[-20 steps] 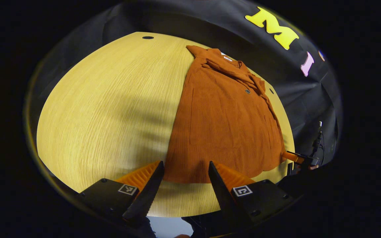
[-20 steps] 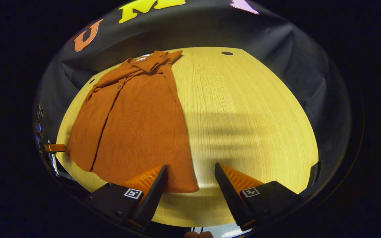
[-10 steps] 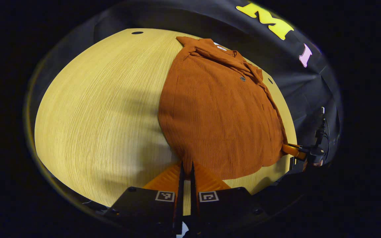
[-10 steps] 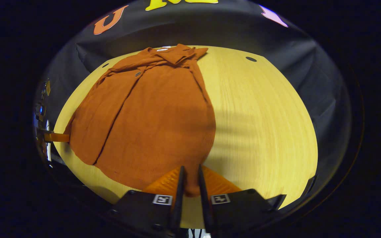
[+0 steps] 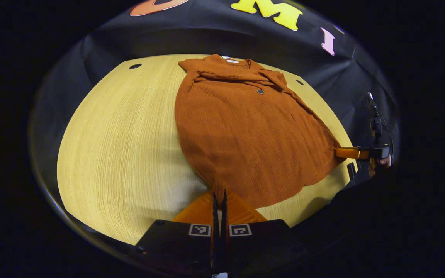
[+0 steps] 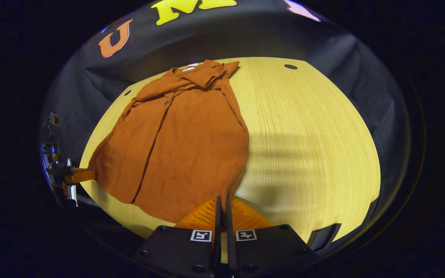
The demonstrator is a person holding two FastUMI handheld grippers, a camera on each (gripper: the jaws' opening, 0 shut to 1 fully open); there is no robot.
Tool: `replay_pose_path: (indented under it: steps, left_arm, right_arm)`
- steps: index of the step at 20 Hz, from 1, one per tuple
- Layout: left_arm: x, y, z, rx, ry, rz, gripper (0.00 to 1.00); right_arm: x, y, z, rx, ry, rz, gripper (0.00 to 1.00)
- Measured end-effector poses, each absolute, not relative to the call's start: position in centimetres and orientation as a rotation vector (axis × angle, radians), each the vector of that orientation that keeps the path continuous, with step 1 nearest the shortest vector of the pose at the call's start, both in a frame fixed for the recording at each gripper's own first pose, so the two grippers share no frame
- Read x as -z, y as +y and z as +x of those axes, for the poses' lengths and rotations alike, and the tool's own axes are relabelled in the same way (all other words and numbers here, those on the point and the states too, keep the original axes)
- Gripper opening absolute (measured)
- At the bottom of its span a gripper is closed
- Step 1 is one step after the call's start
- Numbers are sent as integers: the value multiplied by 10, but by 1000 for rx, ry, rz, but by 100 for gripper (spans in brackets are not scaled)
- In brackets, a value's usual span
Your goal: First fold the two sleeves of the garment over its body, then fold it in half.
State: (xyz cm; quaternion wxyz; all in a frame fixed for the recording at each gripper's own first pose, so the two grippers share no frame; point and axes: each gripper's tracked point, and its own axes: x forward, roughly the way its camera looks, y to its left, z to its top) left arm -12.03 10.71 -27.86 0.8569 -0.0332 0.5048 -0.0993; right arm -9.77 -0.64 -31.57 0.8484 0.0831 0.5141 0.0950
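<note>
Garment: 1 rust-orange ribbed shirt with a collar and a dark button, spread flat on the table. Collar end lies at the far edge near the black cloth wall; hem end faces the near edge. Both sleeves lie folded in across the chest, just below the collar. In the right gripper view the same shirt covers the left part of the table, with its front opening running from collar to hem.

Left gripper: fingers drawn together, pinching 1 hem corner of the shirt between them; the cloth rises to a small peak at the tips. In the right gripper view this tool shows at the far left, at the other hem corner, touching the cloth.

Right gripper: fingers drawn together on the opposite hem corner, cloth caught between them. In the left gripper view it shows at the right edge, at the hem corner, with part of a hand behind it.

Table: pale wood grain, 3 small dark round holes near its far edge, 1 of them beyond the shirt's right side.
</note>
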Motion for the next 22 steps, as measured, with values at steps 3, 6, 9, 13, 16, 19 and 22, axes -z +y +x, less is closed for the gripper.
replay_pose_path:
  steps: [3, 6, 9, 13, 16, 19, 22]
  left_arm:
    - [251, 104, -114, 237, 992, -71, 4]
    - [211, 107, -89, 219, 896, -101, 3]
    - [174, 108, -65, 209, 802, -108, 3]
    - [129, 100, -51, 213, 719, -129, 3]
    - [108, 98, -34, 211, 678, -166, 3]
    - [103, 102, -2, 216, 668, -157, 3]
    - [95, 109, 55, 218, 627, -109, 3]
  right_arm:
    - [296, -3, -92, -230, 1052, 200, 0]
    - [259, -3, -74, -258, 989, 249, 1]
    - [210, -3, -44, -281, 895, 303, 0]
    - [155, -11, -15, -297, 792, 327, 0]
    - [133, -15, 5, -291, 740, 345, 0]
    - [120, -16, 45, -289, 709, 364, 0]
    - [117, -14, 99, -298, 699, 383, 0]
